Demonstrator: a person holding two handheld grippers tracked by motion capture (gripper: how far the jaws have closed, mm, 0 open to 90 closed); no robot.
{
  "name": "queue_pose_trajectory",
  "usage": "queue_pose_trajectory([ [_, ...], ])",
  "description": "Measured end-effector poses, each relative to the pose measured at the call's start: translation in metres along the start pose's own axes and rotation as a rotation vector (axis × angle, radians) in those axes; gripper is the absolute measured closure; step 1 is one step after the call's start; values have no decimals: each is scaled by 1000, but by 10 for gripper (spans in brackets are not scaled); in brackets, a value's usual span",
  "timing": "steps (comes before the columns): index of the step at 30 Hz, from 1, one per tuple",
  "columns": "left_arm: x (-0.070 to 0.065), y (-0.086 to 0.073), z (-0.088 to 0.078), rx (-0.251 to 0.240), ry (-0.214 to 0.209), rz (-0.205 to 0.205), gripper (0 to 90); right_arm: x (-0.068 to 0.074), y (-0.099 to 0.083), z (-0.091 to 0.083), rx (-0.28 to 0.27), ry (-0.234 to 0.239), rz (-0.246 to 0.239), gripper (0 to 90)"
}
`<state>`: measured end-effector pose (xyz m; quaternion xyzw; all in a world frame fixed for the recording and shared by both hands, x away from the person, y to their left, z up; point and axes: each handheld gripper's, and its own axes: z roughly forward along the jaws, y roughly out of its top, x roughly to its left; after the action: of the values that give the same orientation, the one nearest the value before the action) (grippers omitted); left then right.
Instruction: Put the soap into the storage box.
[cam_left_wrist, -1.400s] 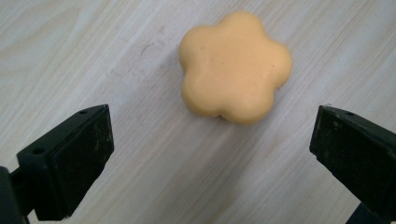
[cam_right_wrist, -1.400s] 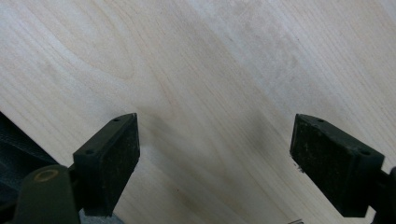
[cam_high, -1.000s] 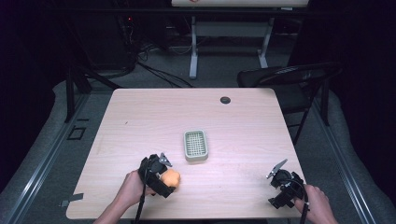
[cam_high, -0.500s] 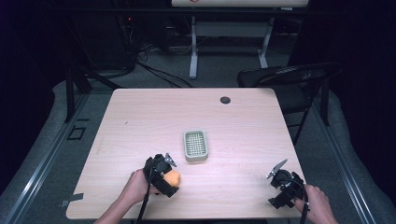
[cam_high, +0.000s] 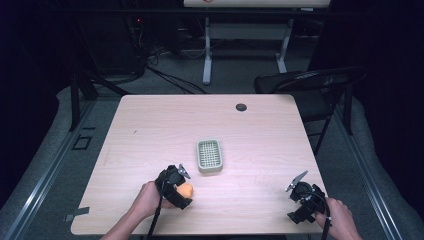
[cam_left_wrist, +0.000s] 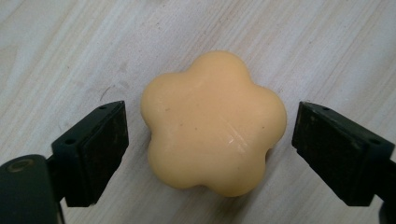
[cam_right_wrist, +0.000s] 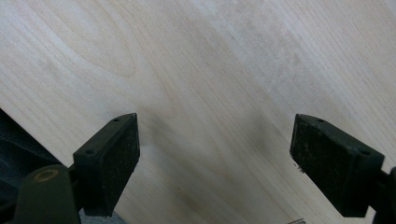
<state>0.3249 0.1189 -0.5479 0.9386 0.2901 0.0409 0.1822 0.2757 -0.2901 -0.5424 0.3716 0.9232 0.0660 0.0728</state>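
Left gripper (cam_left_wrist: 208, 154) is straddling the flower-shaped orange soap (cam_left_wrist: 214, 123), jaws wide, not touching it; right gripper (cam_right_wrist: 215, 161) is hovering spread over bare table (cam_high: 150, 130).

A dim lab or studio recording space. A pale wood-grain table (cam_high: 150, 130) stands lit on grey carpet, with a black folding chair (cam_high: 310, 85) beside it and dark surroundings. Black cables (cam_high: 170, 80) trail across the floor near a white metal desk frame (cam_high: 207, 55) behind.

Black left gripper (cam_left_wrist: 208, 154) & right gripper (cam_right_wrist: 215, 158): blocky jaws w/ screw holes, thin black cables; bare forearms.
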Motion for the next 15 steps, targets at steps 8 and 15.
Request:
queue_pose_trajectory([
  [8,-1,0,0,8,8,12,157,0,0,0,0,4,0,155],
  [15,0,0,2,16,7,12,171,0,0,1,1,4,0,155],
])
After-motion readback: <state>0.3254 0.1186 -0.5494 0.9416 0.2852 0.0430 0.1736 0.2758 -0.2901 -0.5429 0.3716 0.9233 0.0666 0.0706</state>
